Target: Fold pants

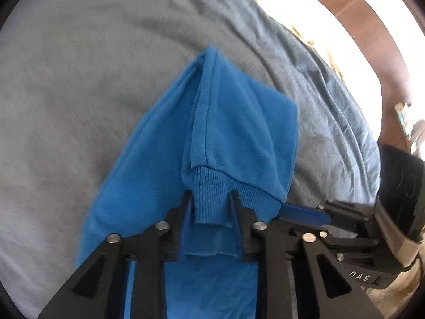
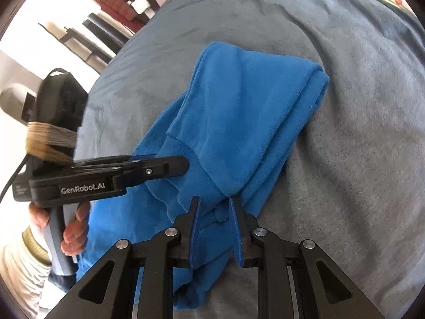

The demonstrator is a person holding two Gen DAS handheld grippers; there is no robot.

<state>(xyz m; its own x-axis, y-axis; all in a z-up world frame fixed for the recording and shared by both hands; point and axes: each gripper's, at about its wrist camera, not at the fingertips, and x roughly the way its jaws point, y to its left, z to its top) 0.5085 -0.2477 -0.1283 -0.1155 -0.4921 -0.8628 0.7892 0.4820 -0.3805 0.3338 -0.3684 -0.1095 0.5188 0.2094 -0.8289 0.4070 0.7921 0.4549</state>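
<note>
Bright blue sweatpants (image 1: pixel 233 122) lie folded over on a grey bedspread (image 1: pixel 79 79). My left gripper (image 1: pixel 211 199) is shut on the ribbed cuff (image 1: pixel 212 186) at the leg end. My right gripper (image 2: pixel 213 203) is shut on a bunched edge of the same pants (image 2: pixel 239 111), with cloth between its blue pads. In the right wrist view the left gripper (image 2: pixel 183 163) comes in from the left, held by a hand (image 2: pixel 77 228), its tip on the blue cloth. In the left wrist view the right gripper (image 1: pixel 329 216) shows at the right, next to the cuff.
The grey bedspread (image 2: pixel 345 133) covers the bed all around the pants, with creases toward the far edge. A pale pillow (image 1: pixel 297 13) and a wooden headboard (image 1: pixel 372 40) lie beyond it. Hanging clothes and dark furniture (image 2: pixel 114 8) stand past the bed's left side.
</note>
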